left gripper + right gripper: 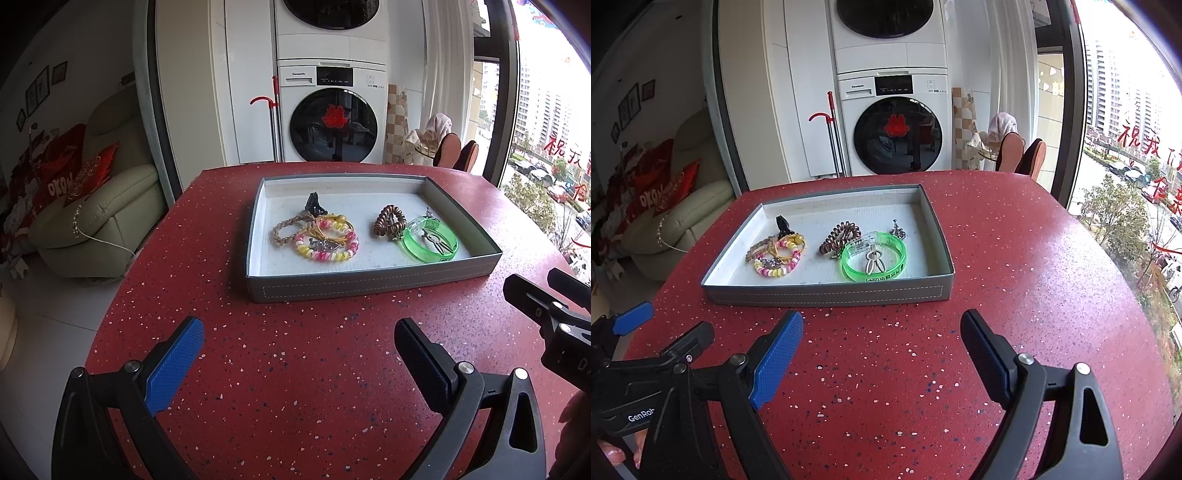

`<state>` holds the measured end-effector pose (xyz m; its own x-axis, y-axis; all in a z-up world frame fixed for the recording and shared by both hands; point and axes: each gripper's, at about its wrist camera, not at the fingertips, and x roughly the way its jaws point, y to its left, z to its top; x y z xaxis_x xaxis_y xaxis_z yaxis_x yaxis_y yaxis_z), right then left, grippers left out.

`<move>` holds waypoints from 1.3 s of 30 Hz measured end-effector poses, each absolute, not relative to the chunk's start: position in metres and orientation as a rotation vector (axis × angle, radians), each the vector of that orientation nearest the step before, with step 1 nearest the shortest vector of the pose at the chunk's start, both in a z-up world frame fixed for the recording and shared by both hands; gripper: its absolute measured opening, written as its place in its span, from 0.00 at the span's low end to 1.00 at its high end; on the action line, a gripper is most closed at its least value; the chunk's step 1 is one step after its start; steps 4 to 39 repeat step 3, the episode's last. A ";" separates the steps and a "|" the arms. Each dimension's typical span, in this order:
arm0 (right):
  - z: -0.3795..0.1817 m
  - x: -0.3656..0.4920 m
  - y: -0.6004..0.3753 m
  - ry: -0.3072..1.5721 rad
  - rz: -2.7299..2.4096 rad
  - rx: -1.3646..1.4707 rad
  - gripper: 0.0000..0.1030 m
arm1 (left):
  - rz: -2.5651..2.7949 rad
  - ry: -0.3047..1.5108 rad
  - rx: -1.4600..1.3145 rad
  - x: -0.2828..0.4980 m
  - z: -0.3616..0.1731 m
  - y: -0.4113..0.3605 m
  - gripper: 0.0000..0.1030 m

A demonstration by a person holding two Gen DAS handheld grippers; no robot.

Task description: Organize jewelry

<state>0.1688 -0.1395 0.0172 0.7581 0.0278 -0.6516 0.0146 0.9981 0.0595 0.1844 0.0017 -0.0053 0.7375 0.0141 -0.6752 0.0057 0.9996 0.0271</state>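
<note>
A grey tray [369, 284] [827, 293] with a white lining sits on the red speckled table. In it lie a braided tan bracelet [286, 230], a pink-and-yellow bead bracelet [327, 242] [779, 258], a black clip [314, 205] [783, 223], a brown spiral hair tie [389, 219] [840, 234], a green translucent bangle [430, 242] [873, 256] with a silver piece inside, and a small silver charm [897, 230]. My left gripper [299, 332] is open and empty, short of the tray's near wall. My right gripper [882, 325] is open and empty, also short of the tray.
The red table [295, 369] [1034, 277] has a rounded edge on the left and right. A washer and dryer stack [332, 110] stands behind it. A beige sofa [103, 206] is at left, two chairs [458, 149] beyond the table, a window [1126, 147] at right.
</note>
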 end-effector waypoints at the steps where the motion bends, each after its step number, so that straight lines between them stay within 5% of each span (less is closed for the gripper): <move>1: 0.017 0.169 -0.140 0.710 0.008 0.063 0.87 | 0.005 0.741 0.029 0.184 -0.005 0.002 1.00; 39: 0.018 0.168 -0.140 0.709 0.008 0.064 0.87 | 0.007 0.741 0.032 0.184 -0.005 0.001 1.00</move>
